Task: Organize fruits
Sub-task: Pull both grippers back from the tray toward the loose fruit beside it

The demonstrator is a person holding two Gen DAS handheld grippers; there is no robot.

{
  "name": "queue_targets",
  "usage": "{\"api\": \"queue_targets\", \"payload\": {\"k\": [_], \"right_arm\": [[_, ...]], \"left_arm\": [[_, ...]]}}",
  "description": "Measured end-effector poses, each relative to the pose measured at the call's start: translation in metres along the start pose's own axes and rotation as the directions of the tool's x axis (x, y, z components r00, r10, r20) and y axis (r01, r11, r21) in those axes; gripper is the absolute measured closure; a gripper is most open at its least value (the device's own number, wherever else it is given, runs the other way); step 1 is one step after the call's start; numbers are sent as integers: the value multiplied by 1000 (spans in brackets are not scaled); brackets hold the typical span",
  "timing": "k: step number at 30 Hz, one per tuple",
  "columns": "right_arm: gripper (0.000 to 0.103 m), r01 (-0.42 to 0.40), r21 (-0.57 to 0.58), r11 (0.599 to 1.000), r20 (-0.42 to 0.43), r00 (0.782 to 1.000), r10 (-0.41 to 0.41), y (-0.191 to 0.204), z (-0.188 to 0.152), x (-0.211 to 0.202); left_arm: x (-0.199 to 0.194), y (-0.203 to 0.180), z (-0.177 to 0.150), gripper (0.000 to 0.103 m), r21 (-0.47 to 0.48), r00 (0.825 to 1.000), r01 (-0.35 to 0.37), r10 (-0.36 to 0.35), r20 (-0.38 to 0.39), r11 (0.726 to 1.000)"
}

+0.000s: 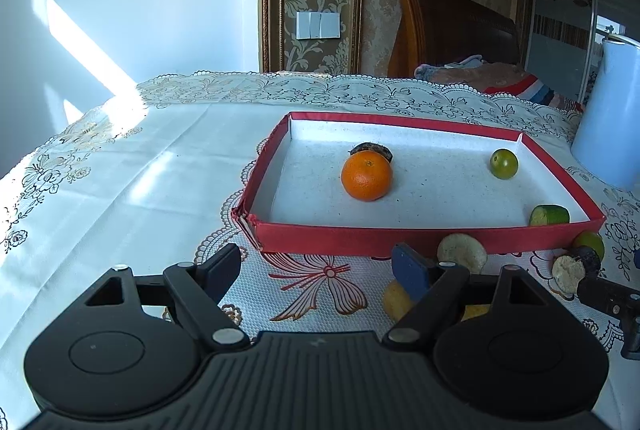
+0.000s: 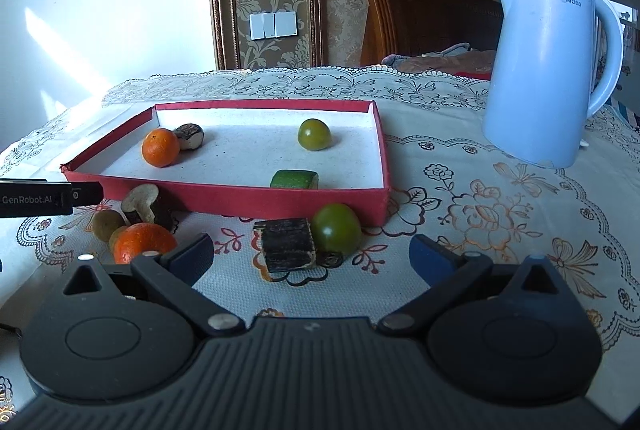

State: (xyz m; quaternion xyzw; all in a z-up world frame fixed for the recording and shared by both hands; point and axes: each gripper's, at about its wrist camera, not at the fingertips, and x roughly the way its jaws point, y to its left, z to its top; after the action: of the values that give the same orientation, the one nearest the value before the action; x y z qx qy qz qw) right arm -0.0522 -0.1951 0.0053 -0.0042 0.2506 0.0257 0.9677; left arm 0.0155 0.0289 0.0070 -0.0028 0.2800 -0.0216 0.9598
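Red-walled tray (image 2: pixel 280 196) is already holding an orange (image 2: pixel 161 147), a green fruit (image 2: pixel 314 134) and two pieces; several more are waiting on the worktop (image 2: pixel 480 230) beside it, both grippers (image 1: pixel 320 266) (image 2: pixel 312 254) hovering wide open, empty.

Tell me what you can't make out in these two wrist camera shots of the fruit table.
- Yellow piece, left wrist view: mostly behind the left gripper finger.
- Dark item in the red box, left wrist view: orange covers most of it.
- Kettle, left wrist view: cut off by the right edge.
- Loose orange, right wrist view: lower part behind the right gripper.
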Motion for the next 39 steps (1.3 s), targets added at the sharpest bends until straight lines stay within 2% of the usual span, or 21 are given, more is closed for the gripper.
{"api": "queue_targets", "payload": {"k": [8, 13, 21, 29, 32, 36, 39], "right_arm": [[0, -35, -58, 998, 2, 999, 35, 9, -1, -3], [0, -83, -77, 994, -38, 996, 80, 11, 0, 3], [0, -159, -18, 987, -85, 984, 157, 6, 3, 16], [0, -140, 23, 990, -84, 986, 141, 1, 6, 23], [0, -77, 74, 994, -65, 995, 82, -9, 8, 23], [0, -7, 194, 981, -98, 995, 27, -33, 8, 30], [0, 9, 200, 980, -86, 996, 9, -38, 8, 28]], "left_arm": [[2, 3, 0, 20, -14, 1000, 5, -5, -7, 1000], [2, 2, 0, 20, -6, 1000, 5, -5, -7, 1000], [3, 0, 0, 20, 2, 1000, 14, -14, -13, 1000], [3, 2, 0, 20, -8, 1000, 14, -14, -17, 1000], [4, 3, 0, 20, -14, 1000, 16, -16, -20, 1000], [3, 3, 1, 20, -15, 1000, 19, -20, -19, 1000], [4, 3, 1, 20, -14, 1000, 20, -20, -19, 1000]]}}
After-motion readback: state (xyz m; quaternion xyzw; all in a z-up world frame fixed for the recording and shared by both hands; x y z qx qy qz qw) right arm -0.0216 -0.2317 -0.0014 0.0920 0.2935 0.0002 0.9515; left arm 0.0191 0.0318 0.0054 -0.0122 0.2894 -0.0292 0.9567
